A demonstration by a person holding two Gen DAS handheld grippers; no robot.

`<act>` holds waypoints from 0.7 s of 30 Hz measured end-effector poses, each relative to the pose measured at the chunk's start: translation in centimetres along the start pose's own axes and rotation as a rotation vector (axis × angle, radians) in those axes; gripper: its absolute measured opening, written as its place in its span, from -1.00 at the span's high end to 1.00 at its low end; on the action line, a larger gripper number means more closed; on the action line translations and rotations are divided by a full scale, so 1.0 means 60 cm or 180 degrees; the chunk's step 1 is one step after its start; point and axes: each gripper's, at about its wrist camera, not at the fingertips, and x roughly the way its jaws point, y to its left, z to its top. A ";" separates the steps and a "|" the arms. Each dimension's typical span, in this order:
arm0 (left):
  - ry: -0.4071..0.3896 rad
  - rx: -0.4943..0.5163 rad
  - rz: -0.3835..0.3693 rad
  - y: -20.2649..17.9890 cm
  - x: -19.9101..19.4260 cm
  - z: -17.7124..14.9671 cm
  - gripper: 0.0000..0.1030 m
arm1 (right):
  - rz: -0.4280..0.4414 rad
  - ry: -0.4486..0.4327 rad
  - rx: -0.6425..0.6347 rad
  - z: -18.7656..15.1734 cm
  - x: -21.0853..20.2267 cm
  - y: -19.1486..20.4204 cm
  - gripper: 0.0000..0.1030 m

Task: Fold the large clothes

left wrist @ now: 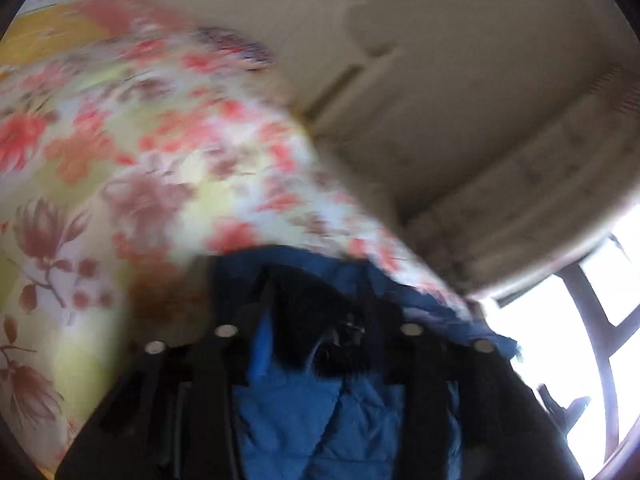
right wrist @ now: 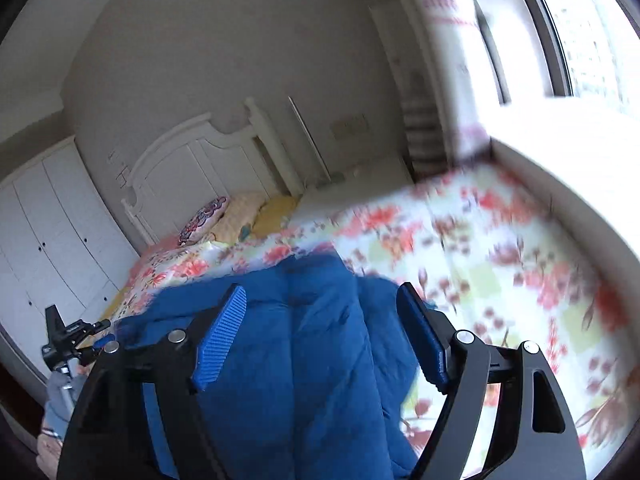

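A blue quilted jacket (right wrist: 312,332) lies on a floral bedspread (right wrist: 500,248). In the right wrist view my right gripper (right wrist: 322,308) is open over the jacket, blue ribbed pads (right wrist: 224,332) spread apart and holding nothing. In the left wrist view, which is blurred, my left gripper (left wrist: 316,336) is shut on the jacket (left wrist: 312,412), with its dark fur-trimmed collar (left wrist: 320,320) bunched between the fingers. The left gripper also shows at the left edge of the right wrist view (right wrist: 76,336).
The bed has a white headboard (right wrist: 192,160) and pillows (right wrist: 236,216) at the far end. White wardrobe doors (right wrist: 52,224) stand on the left. A window (right wrist: 580,40) and its sill (right wrist: 560,152) border the bed on the right.
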 end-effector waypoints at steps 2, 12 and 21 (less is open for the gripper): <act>-0.0107 0.0057 0.0180 0.024 -0.002 0.001 -0.31 | -0.0140 0.0102 -0.0025 -0.024 0.006 -0.024 -0.46; 0.0548 0.0809 -0.0027 0.010 0.029 -0.006 -0.55 | -0.0071 0.0748 -0.0406 -0.031 0.102 -0.038 -0.46; 0.0931 0.0731 0.0030 0.031 0.102 -0.012 -0.60 | 0.0068 0.1446 -0.0848 -0.012 0.247 0.020 -0.49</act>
